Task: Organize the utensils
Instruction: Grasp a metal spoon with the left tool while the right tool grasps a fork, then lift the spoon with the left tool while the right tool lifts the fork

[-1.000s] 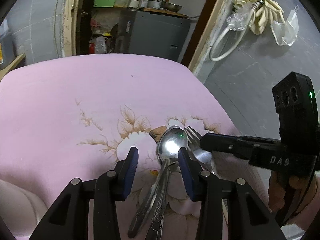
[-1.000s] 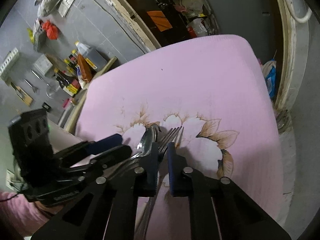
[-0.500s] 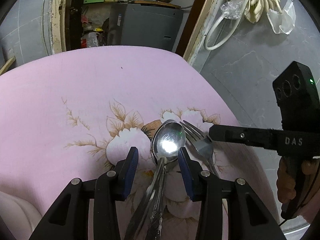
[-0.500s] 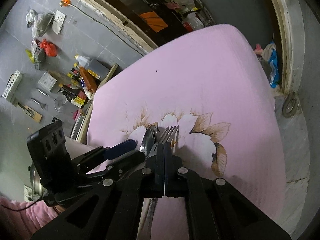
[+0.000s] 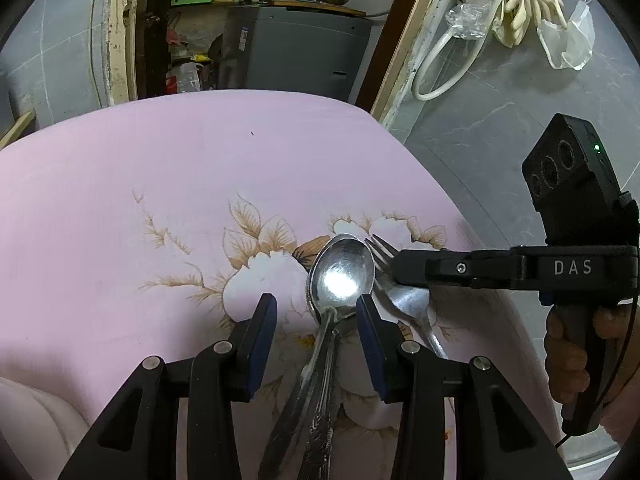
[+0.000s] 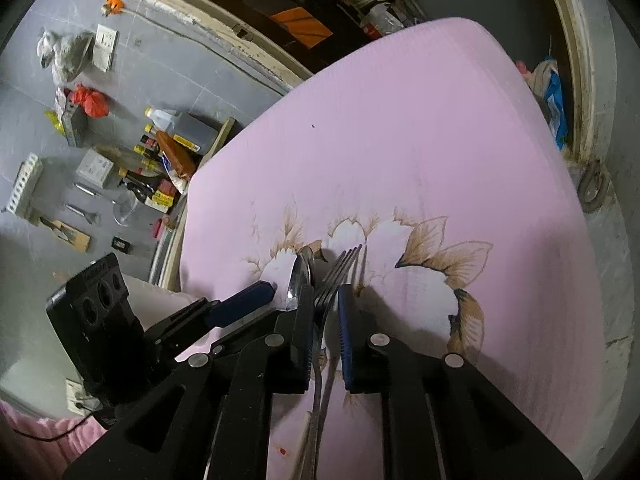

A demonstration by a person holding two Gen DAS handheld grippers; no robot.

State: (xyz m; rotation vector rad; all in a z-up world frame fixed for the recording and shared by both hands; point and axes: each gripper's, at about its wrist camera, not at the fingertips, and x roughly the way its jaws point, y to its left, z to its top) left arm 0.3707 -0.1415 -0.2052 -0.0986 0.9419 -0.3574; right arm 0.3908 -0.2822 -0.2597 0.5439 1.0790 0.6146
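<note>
Left claw [image 5: 316, 334]: you hold it spread, astride the spoon [image 5: 342, 276].
Right claw [image 6: 324, 330]: its jaws have just been parting, slightly apart around the fork [image 6: 340, 268].
Surface [image 5: 160, 184]: pink floral cloth.

The left gripper [image 5: 316, 312] points forward and downward, its jaws standing partly apart with their blue pads [image 5: 262, 342] clear of each other. The right gripper [image 6: 325, 304] reaches in from the side, tilted downward; its jaws have just been opening and now stand a narrow gap apart. A hand [image 5: 570, 354] grips the right gripper's handle.
</note>
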